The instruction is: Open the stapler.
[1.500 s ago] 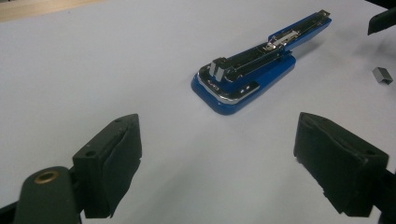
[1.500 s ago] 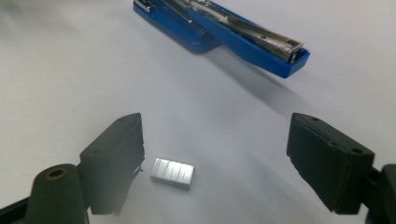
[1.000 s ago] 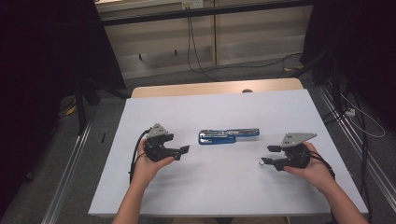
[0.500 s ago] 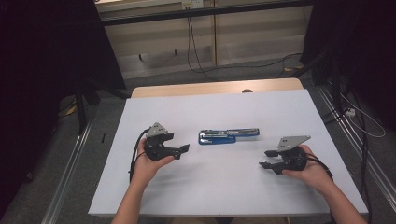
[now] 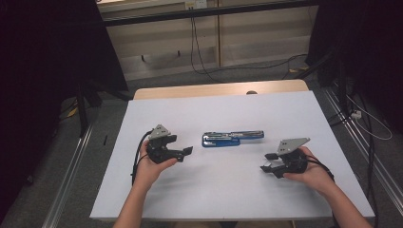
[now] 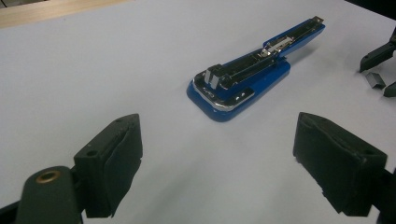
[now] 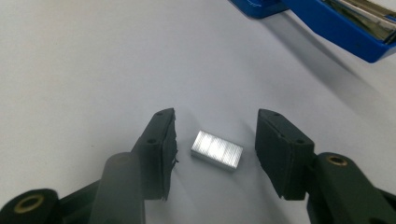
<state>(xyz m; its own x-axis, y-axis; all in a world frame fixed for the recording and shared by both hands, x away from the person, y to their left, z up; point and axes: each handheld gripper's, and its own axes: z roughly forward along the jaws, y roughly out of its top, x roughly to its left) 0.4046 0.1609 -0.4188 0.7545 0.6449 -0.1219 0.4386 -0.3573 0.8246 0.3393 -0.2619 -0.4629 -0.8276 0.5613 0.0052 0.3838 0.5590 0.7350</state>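
- Between the right gripper's (image 7: 215, 156) spread jaws, untouched, one strip of staples (image 7: 217, 149) lies flat on the table (image 5: 214, 190).
- It looks light, stiff but brittle; best pinched across its long sides.
- One opened blue stapler (image 5: 233, 138) lies nearby.
- Left gripper (image 6: 219, 158) is wide apart, empty.
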